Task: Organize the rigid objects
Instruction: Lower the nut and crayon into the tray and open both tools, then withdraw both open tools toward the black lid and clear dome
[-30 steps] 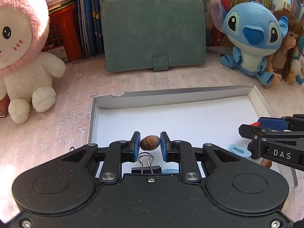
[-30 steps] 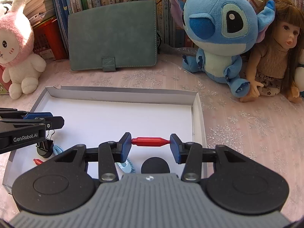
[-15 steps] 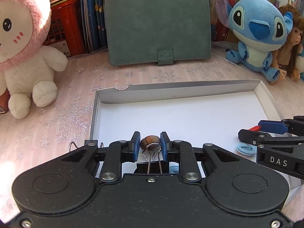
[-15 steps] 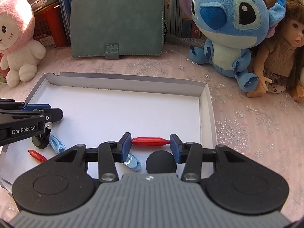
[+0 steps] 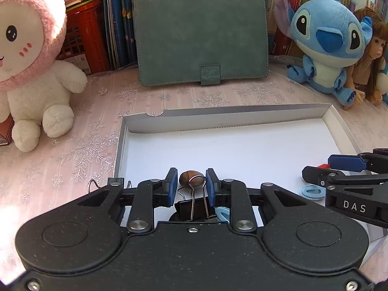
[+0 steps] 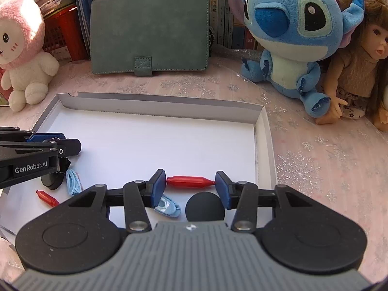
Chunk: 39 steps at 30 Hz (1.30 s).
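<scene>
I see a matt white cardboard tray (image 6: 263,145) on a table (image 6: 315,160) covered in pink cloth with glittery snowflakes. My right tool (image 6: 190,183) holds a glossy red plastic piece (image 6: 190,181); my left tool (image 5: 191,186) a shiny brown nut (image 5: 188,178). The binder clip (image 5: 194,207) has bright wire handles, the wallet (image 5: 201,36) a suede-like matt finish, the plush toys (image 6: 288,31) fuzzy.

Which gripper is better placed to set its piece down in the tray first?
Right. The right gripper holds its red capsule over bare white tray floor. The left gripper holds a brown nut right above a black binder clip.
</scene>
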{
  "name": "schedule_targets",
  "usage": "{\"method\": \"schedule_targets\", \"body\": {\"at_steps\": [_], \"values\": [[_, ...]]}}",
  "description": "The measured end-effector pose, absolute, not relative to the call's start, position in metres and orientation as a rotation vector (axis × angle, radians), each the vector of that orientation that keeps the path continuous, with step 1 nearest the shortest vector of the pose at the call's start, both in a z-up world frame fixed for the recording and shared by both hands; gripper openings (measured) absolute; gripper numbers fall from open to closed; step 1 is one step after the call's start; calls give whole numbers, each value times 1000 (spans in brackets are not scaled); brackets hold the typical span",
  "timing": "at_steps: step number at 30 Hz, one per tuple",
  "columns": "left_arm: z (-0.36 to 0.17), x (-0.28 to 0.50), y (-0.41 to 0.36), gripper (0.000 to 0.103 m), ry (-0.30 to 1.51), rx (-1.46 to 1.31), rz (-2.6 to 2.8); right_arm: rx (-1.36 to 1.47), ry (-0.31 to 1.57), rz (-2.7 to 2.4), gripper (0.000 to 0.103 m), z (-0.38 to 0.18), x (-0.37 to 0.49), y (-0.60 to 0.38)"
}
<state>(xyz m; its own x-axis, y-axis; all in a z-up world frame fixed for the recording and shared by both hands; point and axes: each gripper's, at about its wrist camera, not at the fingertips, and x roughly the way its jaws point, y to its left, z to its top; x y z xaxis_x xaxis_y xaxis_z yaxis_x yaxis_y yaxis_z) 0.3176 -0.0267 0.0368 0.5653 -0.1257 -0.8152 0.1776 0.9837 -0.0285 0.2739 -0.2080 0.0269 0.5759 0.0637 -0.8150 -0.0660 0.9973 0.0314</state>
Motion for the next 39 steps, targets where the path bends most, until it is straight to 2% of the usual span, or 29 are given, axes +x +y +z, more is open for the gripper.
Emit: {"method": "schedule_targets", "body": {"at_steps": [1, 5, 7, 15, 21, 39], "values": [[38, 317, -26, 34, 948, 58, -178, -1, 951, 77, 62, 28, 273, -208], [47, 308, -25, 44, 914, 64, -187, 4, 931, 78, 66, 34, 269, -210], [52, 301, -24, 53, 888, 71, -194, 3, 920, 84, 68, 37, 265, -211], [74, 257, -21, 77, 783, 119, -235, -50, 816, 128, 82, 54, 229, -209], [83, 220, -17, 80, 734, 147, -262, -64, 738, 161, 86, 64, 197, -210], [70, 127, -15, 80, 732, 148, -395, -118, 626, 234, 88, 64, 106, -220]]}}
